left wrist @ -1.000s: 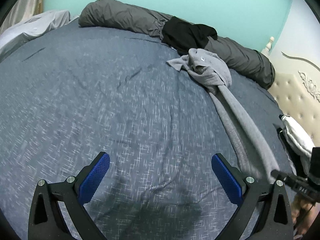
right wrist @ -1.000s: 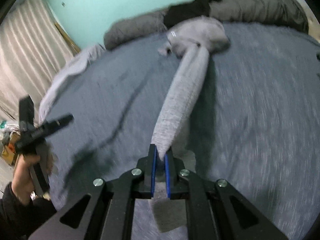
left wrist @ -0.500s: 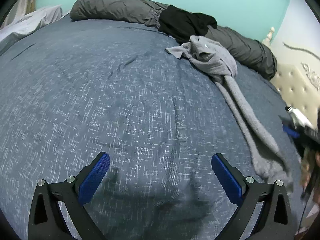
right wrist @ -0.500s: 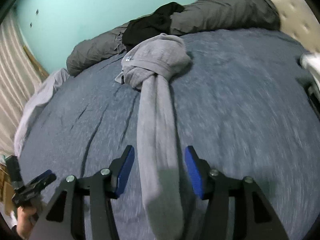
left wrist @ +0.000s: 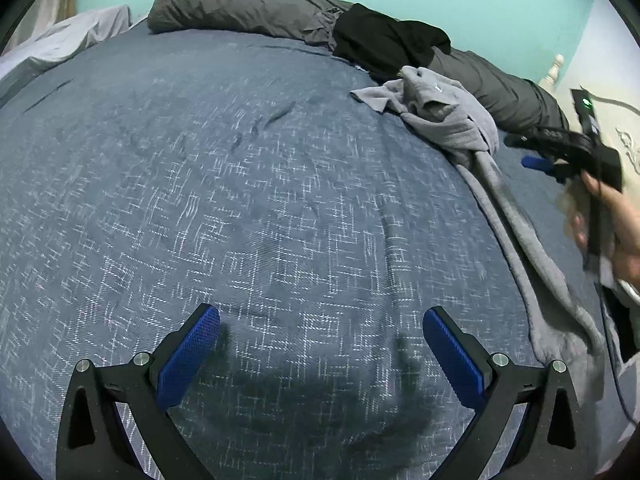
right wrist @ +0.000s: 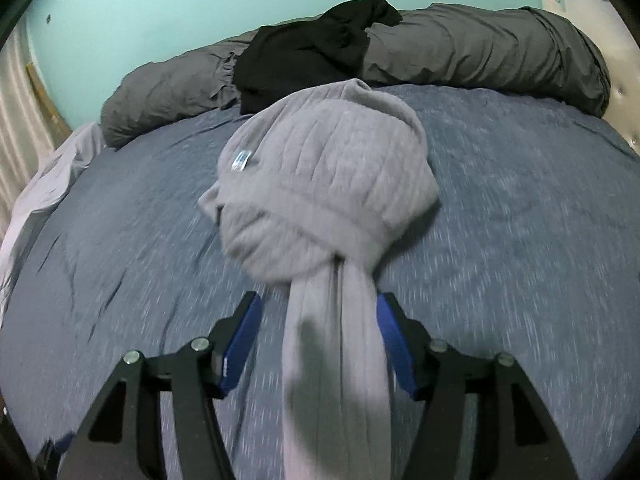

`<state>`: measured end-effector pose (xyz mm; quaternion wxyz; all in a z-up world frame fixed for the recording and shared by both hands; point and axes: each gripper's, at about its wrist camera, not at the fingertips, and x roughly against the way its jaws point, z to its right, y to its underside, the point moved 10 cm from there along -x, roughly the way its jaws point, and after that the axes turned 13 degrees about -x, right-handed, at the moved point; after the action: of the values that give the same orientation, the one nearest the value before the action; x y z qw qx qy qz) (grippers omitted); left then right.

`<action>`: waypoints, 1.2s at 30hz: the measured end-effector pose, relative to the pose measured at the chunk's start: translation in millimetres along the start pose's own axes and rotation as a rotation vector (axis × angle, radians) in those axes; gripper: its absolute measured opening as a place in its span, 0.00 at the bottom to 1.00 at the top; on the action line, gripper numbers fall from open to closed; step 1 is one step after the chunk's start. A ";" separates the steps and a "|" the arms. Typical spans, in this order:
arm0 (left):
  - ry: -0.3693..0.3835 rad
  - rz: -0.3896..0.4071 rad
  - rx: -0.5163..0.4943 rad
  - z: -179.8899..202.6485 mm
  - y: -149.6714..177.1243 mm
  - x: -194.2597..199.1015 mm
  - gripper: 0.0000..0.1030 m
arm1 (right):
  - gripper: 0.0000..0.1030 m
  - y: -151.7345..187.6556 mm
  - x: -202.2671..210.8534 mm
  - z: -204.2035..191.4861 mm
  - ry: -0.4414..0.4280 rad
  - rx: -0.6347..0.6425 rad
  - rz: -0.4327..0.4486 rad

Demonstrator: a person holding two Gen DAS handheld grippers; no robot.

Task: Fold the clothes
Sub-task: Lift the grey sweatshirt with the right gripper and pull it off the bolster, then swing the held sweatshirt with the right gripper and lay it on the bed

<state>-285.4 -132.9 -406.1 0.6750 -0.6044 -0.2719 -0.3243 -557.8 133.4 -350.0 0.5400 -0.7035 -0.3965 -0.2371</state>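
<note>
A pale grey ribbed knit garment (right wrist: 328, 184) lies on the blue-grey flecked bed cover (left wrist: 224, 200), bunched into a rounded heap with one long strip — a sleeve or a leg, hard to say which — drawn out straight toward the near edge of the bed. It is far from folded: the body is wadded up, and a loose flap sticks out at the side, seen in the left wrist view. Behind it a crumpled black garment (right wrist: 312, 44) rests on the long dark grey bolster pillow (right wrist: 492, 48) against the turquoise wall.

The right tongs (right wrist: 318, 344) stand apart, straddling the drawn-out strip just below the heap, with a blue pad on either side and no grip on the cloth. The left tongs (left wrist: 320, 356) are spread wide over bare cover, well apart from the garment, holding nothing.

By the look of it, the step in hand is spreading the garment out flat so it can be folded. The next move would call for closing on a part of the bunched body and pulling it open across the free cover — the left tongs have room there to pin or take an opposite edge.
</note>
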 end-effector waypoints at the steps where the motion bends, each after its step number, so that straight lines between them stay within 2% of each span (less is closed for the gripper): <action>1: -0.003 0.001 -0.002 -0.5 -0.5 -0.4 1.00 | 0.61 -6.4 -5.9 -0.4 0.007 -0.003 0.003; 4: -0.010 0.007 -0.004 -2.8 -1.9 -1.4 1.00 | 0.61 -21.7 -22.3 -1.4 0.026 -0.004 0.009; 12: -0.010 -0.009 -0.012 -4.5 1.9 -7.7 1.00 | 0.61 -29.9 -54.2 -0.9 0.041 0.041 -0.002; 13: -0.010 -0.010 -0.012 -4.5 2.3 -8.4 1.00 | 0.59 -31.0 -58.2 -0.9 0.043 0.047 -0.004; 14: -0.009 -0.012 -0.011 -4.6 2.8 -9.0 1.00 | 0.54 -32.0 -62.2 -0.8 0.045 0.053 -0.005; 15: -0.009 -0.014 -0.011 -4.8 3.3 -9.5 1.00 | 0.49 -31.6 -58.0 -3.2 0.036 0.061 0.001; 17: -0.008 -0.018 -0.009 -5.1 4.2 -10.6 1.00 | 0.21 -29.7 -43.7 -9.6 0.012 0.080 0.017; 20: -0.005 -0.021 -0.008 -4.9 5.1 -11.1 1.00 | 0.05 -26.7 -22.2 -19.3 -0.024 0.108 0.043; 29: -0.009 0.025 -0.001 -10.3 -4.2 5.2 1.00 | 0.03 -17.1 43.6 -48.6 -0.132 0.192 0.118; 36: -0.021 0.075 -0.004 -18.9 -9.0 32.0 1.00 | 0.03 25.6 134.6 -106.7 -0.343 0.219 0.105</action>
<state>-272.2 -155.6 -378.3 0.6825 -0.6188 -0.2557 -0.2931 -449.7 70.3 -229.6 0.5495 -0.6905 -0.4687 -0.0409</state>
